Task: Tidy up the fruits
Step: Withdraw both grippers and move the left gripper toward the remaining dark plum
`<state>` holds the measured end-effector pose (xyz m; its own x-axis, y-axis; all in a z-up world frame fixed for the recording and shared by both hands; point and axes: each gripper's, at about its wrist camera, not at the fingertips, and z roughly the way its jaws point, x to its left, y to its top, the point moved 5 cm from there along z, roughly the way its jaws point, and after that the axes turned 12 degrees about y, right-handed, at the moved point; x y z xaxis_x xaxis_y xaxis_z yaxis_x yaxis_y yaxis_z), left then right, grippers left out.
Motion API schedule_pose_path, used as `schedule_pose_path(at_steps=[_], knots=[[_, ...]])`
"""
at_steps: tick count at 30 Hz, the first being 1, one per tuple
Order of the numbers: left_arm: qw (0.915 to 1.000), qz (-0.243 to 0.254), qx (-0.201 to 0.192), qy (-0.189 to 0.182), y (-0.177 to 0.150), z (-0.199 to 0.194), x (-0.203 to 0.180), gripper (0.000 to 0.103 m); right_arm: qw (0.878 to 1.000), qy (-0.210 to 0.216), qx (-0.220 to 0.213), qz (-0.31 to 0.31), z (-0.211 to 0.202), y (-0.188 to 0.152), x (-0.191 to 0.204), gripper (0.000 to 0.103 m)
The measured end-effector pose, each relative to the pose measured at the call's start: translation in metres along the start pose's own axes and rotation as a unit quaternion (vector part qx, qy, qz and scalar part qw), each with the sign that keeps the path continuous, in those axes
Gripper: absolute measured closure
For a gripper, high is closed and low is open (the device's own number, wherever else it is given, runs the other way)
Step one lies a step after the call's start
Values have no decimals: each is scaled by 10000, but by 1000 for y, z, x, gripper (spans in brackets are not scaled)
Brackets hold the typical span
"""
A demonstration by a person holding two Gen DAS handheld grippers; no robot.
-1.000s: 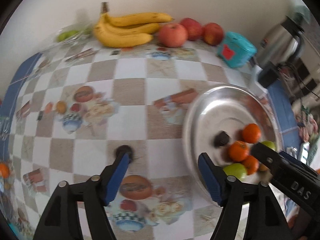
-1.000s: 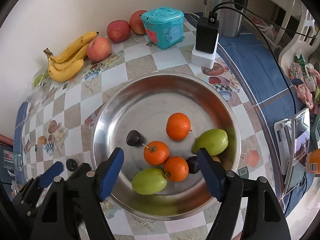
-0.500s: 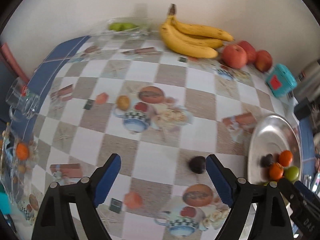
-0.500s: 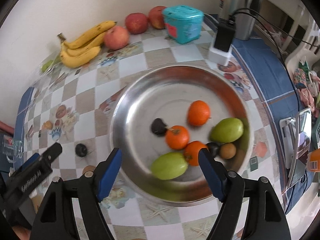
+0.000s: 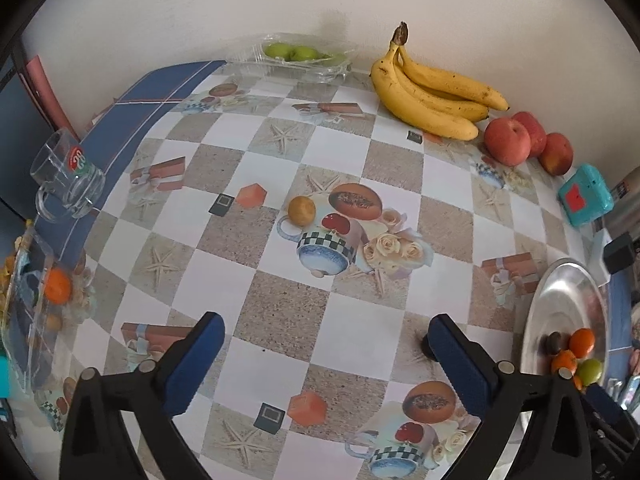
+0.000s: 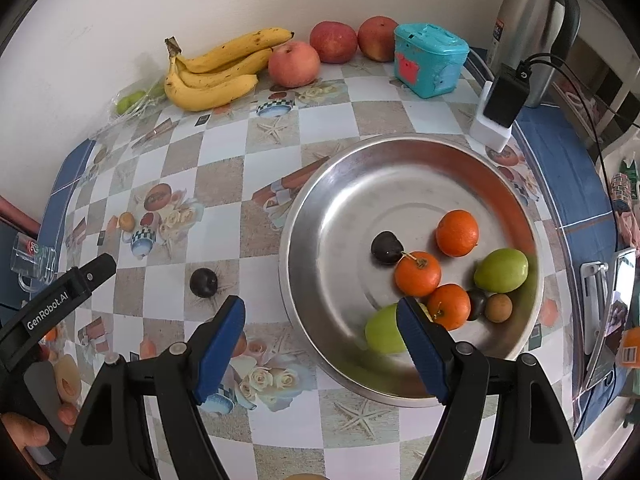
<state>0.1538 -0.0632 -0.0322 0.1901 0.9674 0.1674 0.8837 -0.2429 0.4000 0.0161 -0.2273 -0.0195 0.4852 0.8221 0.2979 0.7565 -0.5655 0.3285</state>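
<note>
Meanwhile, nothing is gripped by either gripper.
The left gripper (image 5: 326,354) is seen opening over bare tablecloth (image 5: 360,152); the right gripper (image 6: 320,346) is held spread at the metal bowl (image 6: 320,208) rim.

Left of the bowl (image 6: 304,216) the tablecloth (image 6: 224,216) lies bare, so I can pass there; only a plum (image 6: 203,282) sits just beside its rim. Behind the bowl, bananas (image 6: 216,76), apples (image 6: 294,63) and a teal box (image 6: 430,60) line the wall.

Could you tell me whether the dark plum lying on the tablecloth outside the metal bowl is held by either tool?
No, the dark plum lies alone on the tablecloth left of the metal bowl, with no tool touching it.
</note>
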Motion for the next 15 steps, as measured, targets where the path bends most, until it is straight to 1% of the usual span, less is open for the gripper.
schedule_pose_path(at_steps=[2, 3, 4, 10, 15], knots=[[10000, 13, -13, 21, -1, 2, -2, 0, 10000, 18, 9, 30, 3, 0, -2, 17], [10000, 7, -23, 5, -2, 3, -3, 0, 10000, 14, -4, 54, 4, 0, -3, 11], [10000, 7, -20, -10, -3, 4, -5, 0, 10000, 6, -27, 83, 5, 0, -5, 9], [9999, 128, 90, -70, -11, 14, -22, 0, 9996, 78, -169, 211, 6, 1, -11, 9], [9993, 356, 52, -141, -17, 16, -40, 0, 9996, 118, -113, 247, 9, 0, -14, 9]])
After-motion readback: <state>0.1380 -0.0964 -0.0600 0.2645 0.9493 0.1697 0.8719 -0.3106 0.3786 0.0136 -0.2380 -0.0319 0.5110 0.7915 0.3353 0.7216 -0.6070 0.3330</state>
